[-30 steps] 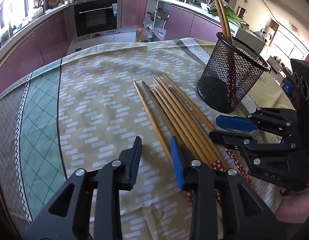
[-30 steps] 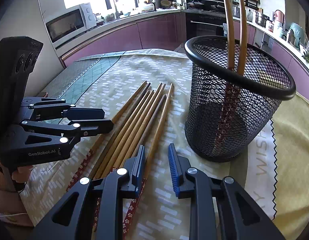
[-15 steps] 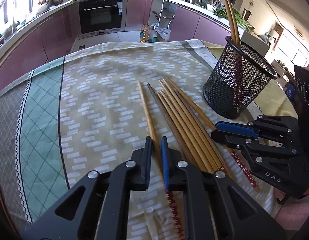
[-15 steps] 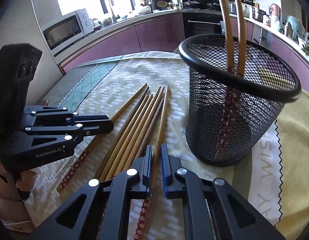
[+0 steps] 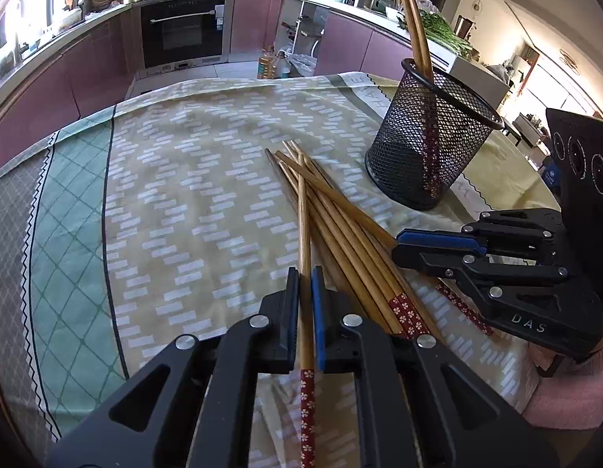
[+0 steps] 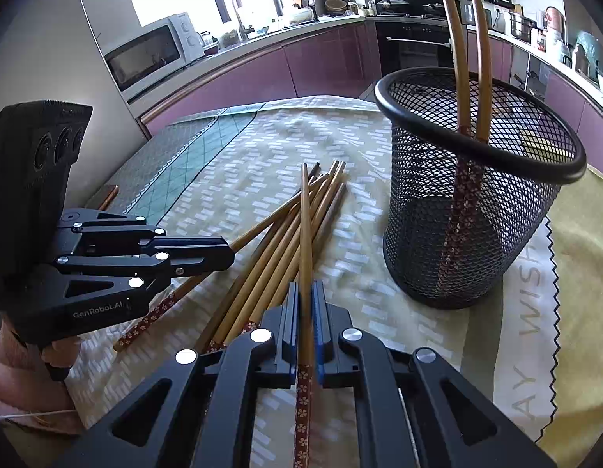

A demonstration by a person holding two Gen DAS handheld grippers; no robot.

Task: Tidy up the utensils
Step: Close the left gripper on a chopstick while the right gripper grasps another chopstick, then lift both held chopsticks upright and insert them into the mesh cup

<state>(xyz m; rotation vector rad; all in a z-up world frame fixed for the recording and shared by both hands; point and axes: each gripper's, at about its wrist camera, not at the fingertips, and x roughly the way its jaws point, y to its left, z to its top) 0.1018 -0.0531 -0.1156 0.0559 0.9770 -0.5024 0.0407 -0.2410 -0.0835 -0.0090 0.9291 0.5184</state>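
Both grippers' fingers now clamped on bamboo chopsticks (image 5: 303, 230) with red floral ends, lifted askew over pile (image 5: 352, 241).

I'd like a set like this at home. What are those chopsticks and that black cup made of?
Chopsticks: apparently bamboo or wood, smooth tan shafts with visible grain, red floral-patterned handle ends. Cup: looks like black-coated metal mesh, see-through lattice under a solid rolled rim.

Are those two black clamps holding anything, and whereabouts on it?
Each grips one chopstick: left gripper, right gripper, both just above the red flowered handle end.
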